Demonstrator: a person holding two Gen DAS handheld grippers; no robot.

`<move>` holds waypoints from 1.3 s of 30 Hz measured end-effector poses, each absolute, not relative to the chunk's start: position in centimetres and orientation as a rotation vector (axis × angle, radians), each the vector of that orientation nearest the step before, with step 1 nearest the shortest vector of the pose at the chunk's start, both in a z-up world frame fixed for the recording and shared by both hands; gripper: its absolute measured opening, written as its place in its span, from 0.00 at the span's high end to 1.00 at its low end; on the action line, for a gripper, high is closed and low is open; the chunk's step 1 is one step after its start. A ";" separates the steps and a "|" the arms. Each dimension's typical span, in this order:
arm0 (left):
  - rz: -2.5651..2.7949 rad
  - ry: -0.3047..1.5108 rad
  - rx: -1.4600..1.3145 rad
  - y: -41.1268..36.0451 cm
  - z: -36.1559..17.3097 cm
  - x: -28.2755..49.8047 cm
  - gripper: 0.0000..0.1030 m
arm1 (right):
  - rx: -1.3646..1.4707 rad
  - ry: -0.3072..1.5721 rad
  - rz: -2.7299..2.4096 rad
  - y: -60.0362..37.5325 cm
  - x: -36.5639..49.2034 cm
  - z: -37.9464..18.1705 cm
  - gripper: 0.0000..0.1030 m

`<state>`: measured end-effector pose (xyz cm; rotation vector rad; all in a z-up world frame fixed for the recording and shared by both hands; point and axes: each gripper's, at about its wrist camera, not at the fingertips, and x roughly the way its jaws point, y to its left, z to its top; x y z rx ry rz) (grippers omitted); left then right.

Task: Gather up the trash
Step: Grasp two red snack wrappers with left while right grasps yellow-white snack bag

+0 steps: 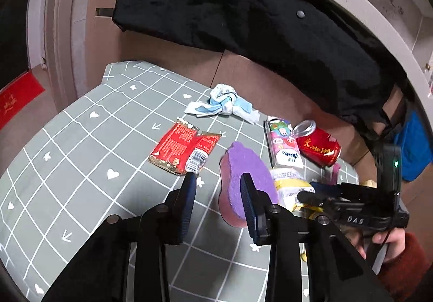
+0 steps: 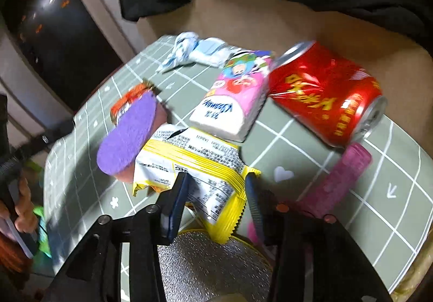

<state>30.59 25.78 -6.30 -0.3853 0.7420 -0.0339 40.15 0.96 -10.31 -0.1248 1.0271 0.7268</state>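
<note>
Trash lies on a grey checked tablecloth. A torn red wrapper, a crumpled blue-white tissue, a purple-pink sponge, a pink tissue pack, a red can and a yellow-white wrapper show in the left wrist view. My left gripper is open, empty, just left of the sponge. My right gripper is open with its fingers either side of the yellow-white wrapper. The sponge, tissue pack, can and tissue lie beyond it.
A black coat hangs over a brown backrest behind the table. A pink comb-like strip lies right of my right gripper. A silver foil piece lies under it. The table's edge curves at the left.
</note>
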 end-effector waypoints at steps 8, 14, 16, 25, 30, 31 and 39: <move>-0.043 0.784 -0.283 28.3 -8.1 35.3 0.60 | -0.177 1.031 0.754 1.5 39.7 -10.0 0.77; -0.079 0.925 -0.235 28.0 -11.4 39.6 0.57 | -0.142 0.957 0.737 -0.3 38.4 -8.2 0.84; -0.076 0.921 -0.195 27.3 -11.6 40.1 0.57 | -0.126 0.934 0.732 -1.0 38.2 -7.5 0.84; 0.011 0.900 -0.182 26.3 -11.5 41.1 0.79 | -0.030 0.862 0.710 -3.6 37.0 -4.9 0.84; -0.001 0.862 -0.221 26.2 -9.4 39.3 0.83 | -0.055 0.798 0.688 -4.0 35.2 -2.7 0.84; 0.002 0.840 -0.232 26.1 -8.5 38.7 0.83 | -0.052 0.787 0.685 -4.0 34.9 -2.2 0.84; 0.017 0.587 -0.210 20.8 1.1 31.7 0.83 | -0.052 0.667 0.622 -5.9 32.1 2.1 0.84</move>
